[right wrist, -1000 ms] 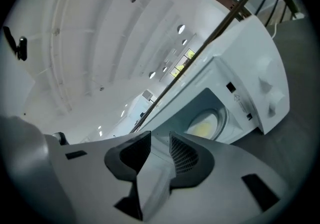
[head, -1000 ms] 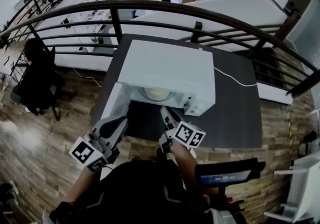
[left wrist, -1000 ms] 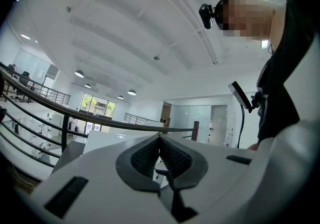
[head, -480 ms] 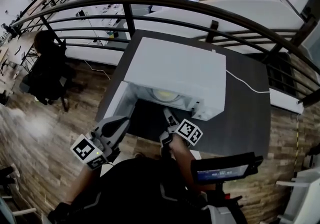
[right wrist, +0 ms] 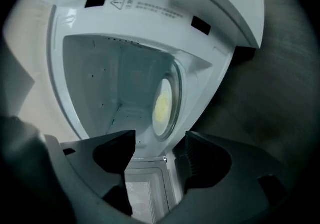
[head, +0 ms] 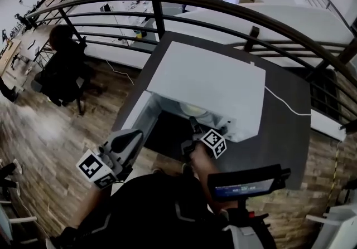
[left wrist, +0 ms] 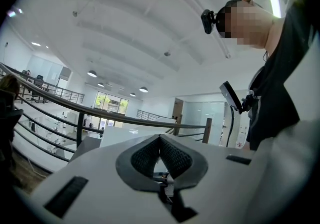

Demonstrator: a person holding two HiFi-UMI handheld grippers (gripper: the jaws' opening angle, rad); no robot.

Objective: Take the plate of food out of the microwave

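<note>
Straight ahead of the right gripper point(right wrist: 160, 144), well inside the cavity of the white box-shaped microwave point(head: 207, 83), sits the round pale plate point(right wrist: 163, 101) with its yellow heap of food. From the head view only the plate's front edge peeks out under the oven's top. The right gripper's jaws have just been opening and stand wide apart. Nothing lies between the pads, and only the meshed window of the swung-open white door point(head: 135, 121) shows past the gap. This gripper is rolled onto its side, so one jaw stands over the other relative to the oven floor. I judge that this suits a pinch on the near rim from above and below (a round plate offers no long axis, so the nearest rim is what counts). The right hand is clearly the nearer one. The left gripper point(head: 131, 141) hangs outside the door, its jaws closed together on nothing and pointing off across the hall.

The oven stands on a dark grey table top point(head: 279, 125) beside a black curved metal railing point(head: 167, 1), over a brown wood-plank floor point(head: 50, 131). An open office lies below.
</note>
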